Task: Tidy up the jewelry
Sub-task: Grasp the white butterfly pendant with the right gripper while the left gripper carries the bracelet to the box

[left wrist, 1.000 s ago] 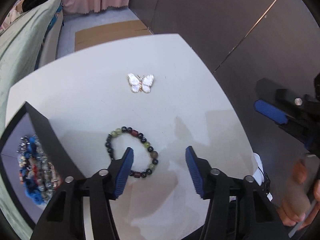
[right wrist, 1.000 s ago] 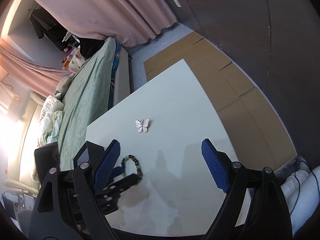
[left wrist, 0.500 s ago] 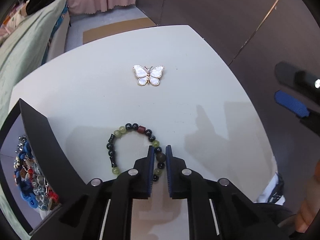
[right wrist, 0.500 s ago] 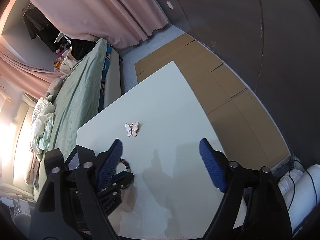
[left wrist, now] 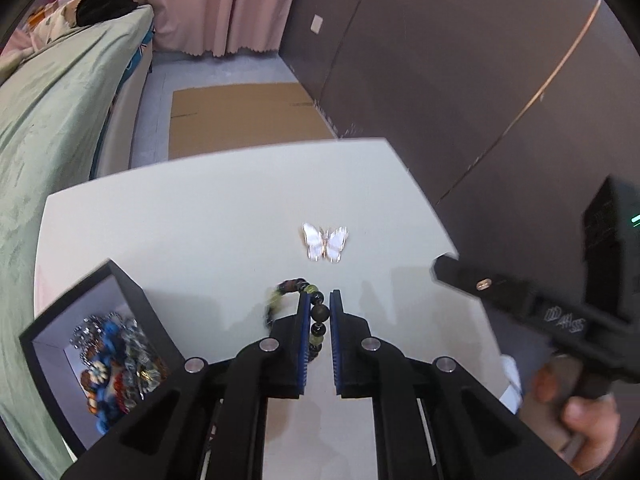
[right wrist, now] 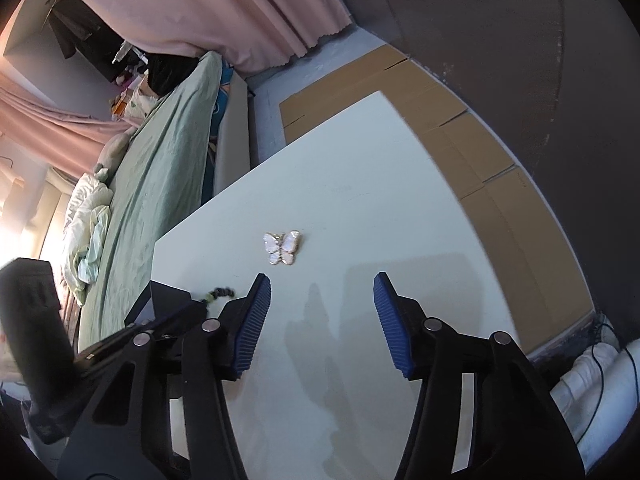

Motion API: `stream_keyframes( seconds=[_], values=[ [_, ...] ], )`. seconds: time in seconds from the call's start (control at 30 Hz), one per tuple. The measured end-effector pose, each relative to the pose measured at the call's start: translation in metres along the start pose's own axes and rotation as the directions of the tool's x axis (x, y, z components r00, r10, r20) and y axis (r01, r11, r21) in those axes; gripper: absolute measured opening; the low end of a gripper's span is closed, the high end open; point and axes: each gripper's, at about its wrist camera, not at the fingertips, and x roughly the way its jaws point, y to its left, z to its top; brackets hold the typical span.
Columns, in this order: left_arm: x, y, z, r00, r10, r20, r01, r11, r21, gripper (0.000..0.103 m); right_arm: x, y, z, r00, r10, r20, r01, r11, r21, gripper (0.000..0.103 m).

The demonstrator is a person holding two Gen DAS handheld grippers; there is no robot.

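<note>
Smooth white table (left wrist: 208, 216): left gripper (left wrist: 319, 304) clamps round-beaded bracelet (left wrist: 320, 314); right gripper (right wrist: 322, 292) closing, empty.

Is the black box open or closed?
Open: the black box has no lid on, and mixed jewelry shows inside.

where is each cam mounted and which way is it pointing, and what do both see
Left wrist: sits on the left gripper, angled down along its fingers at the white table; it shows the bead bracelet pinched between its pads, the jewelry box, the right gripper and a hand.
Right wrist: sits on the right gripper, angled down at the table; jaws apart, empty.
Shared: butterfly brooch, bracelet, table, green bed.
</note>
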Motion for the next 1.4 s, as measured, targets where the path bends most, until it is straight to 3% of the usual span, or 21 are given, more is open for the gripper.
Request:
stream_keyframes(
  seconds=[0.37,1.03,1.1,1.23,1.4],
  values=[
    [-0.049,0.026,0.012,0.99,-0.053,0.13,0.064,0.995,-0.076,0.007,0.045,0.023,0.017,0.999,-0.013,-0.041,0.012,1.0,-0.008,0.054],
    [-0.088,0.071,0.015,0.974,-0.08,0.212,0.117,0.979,-0.167,0.007,0.09,0.05,0.025,0.988,-0.148,-0.033,0.146,0.987,-0.067,0.054],
    [-0.089,0.073,0.014,0.973,-0.078,0.215,0.116,0.979,-0.169,0.007,0.092,0.052,0.024,0.989,-0.147,-0.034,0.144,0.987,-0.075,0.047],
    [-0.09,0.073,0.012,0.974,-0.077,0.215,0.115,0.978,-0.172,0.007,0.097,0.055,0.021,0.986,-0.162,-0.029,0.159,0.984,-0.08,0.023],
    [-0.093,0.077,0.012,0.973,-0.07,0.221,0.111,0.978,-0.178,0.007,0.094,0.048,0.021,0.992,-0.118,-0.039,0.117,0.993,-0.035,0.022]
  ],
)
